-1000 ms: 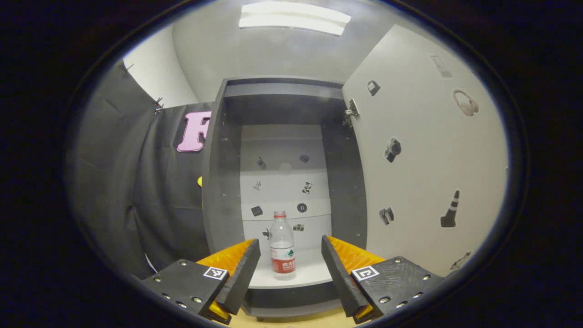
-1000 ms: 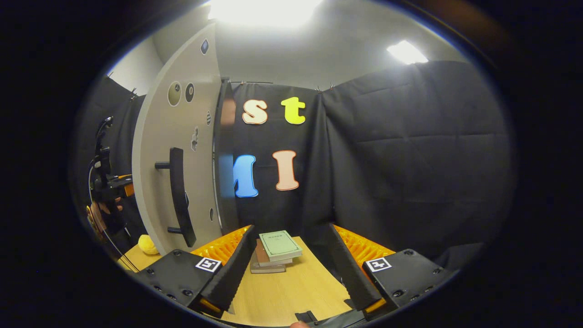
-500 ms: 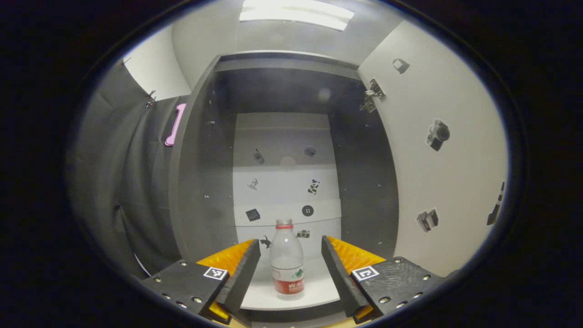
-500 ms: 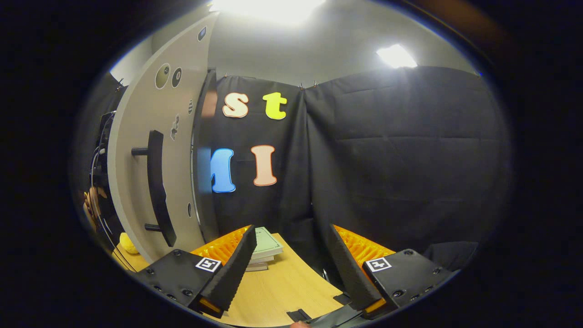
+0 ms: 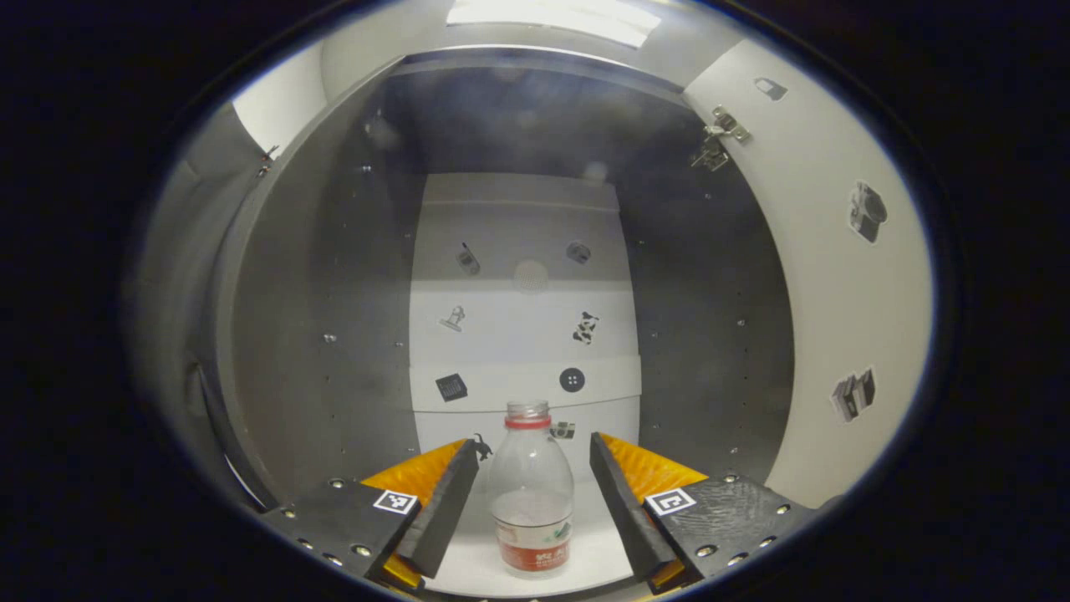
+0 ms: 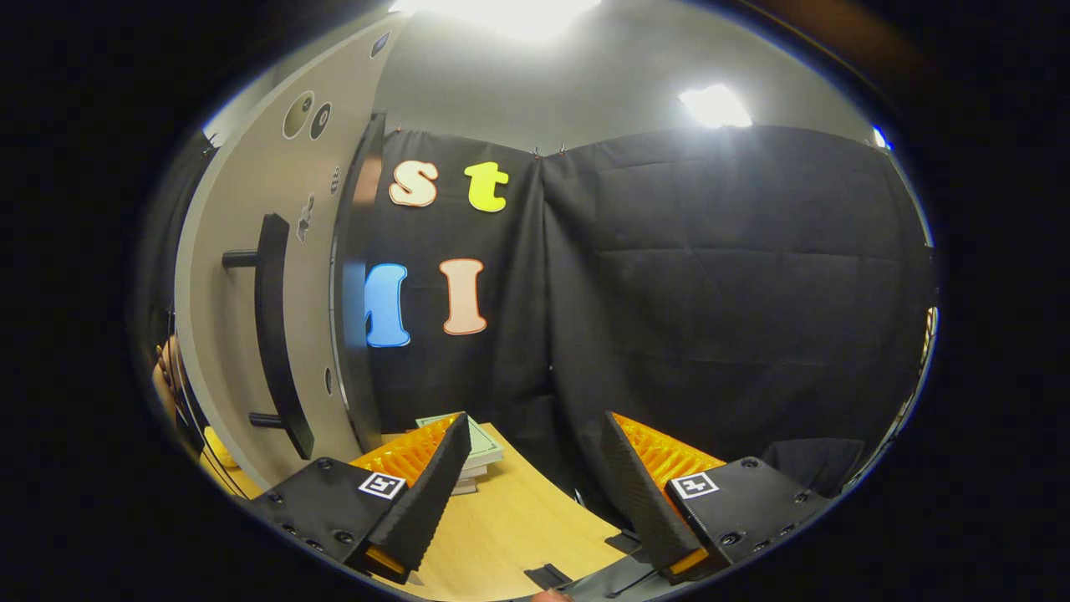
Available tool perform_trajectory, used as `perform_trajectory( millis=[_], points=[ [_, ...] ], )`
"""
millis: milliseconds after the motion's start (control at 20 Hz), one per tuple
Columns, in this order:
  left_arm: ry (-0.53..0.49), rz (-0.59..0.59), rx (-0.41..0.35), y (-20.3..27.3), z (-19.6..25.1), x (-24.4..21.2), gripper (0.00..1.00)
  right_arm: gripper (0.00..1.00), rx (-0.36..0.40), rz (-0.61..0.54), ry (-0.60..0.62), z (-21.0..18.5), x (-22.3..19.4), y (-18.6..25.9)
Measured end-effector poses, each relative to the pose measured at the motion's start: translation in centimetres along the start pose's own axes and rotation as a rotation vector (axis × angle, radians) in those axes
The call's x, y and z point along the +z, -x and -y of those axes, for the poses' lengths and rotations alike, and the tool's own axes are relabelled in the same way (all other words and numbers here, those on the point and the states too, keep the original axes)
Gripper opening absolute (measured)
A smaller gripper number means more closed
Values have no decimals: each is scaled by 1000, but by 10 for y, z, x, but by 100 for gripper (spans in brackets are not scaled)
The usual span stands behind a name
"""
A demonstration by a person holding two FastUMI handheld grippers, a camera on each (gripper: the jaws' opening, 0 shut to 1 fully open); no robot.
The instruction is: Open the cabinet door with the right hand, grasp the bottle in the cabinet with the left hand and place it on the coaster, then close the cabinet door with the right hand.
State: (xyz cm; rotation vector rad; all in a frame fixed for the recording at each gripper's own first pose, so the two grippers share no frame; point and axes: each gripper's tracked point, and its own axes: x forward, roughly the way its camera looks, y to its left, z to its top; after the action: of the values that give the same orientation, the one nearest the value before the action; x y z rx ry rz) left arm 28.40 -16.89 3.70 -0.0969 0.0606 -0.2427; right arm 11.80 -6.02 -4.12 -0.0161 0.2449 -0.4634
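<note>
- My left gripper (image 5: 533, 485) is poking into the cabinet (image 5: 318, 276) with its fingers spread wide, nothing pinched.
- The bottle (image 5: 532, 493) stands upright on the white cabinet floor (image 5: 468, 568), right between the two fingers. There's a gap on each side, so neither finger is touching it as far as I can see.
- It's a clear bottle with a red neck ring and a red label down low.
- Small stickers dot the white back panel (image 5: 522, 326) behind it.
- The cabinet door (image 5: 823, 276) is swung open on my right, hinge (image 5: 717, 138) up top.
- In the right gripper view, my right gripper (image 6: 535, 485) is also wide open and holding nothing, hovering over the wooden table (image 6: 510, 535).
- The door's outer face with its dark bar handle (image 6: 276, 334) sits to the left, and the gripper is well apart from it.
- A stack of books (image 6: 483, 451) lies on the table, partly hidden by my left finger.
</note>
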Motion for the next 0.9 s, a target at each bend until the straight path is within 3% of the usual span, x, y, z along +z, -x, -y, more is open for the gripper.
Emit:
perform_trajectory(
  millis=[400,550,900],
  points=[
    [-15,-74,-6,-20,0,-31,81,96,-18,-15,12,-2,-6,2],
    [-4,-65,-12,-19,-2,-30,70,97,-14,-8,3,-3,-4,1],
    [13,3,-17,17,-10,-5,71,99,37,4,-17,-8,-4,-6]
  ],
)
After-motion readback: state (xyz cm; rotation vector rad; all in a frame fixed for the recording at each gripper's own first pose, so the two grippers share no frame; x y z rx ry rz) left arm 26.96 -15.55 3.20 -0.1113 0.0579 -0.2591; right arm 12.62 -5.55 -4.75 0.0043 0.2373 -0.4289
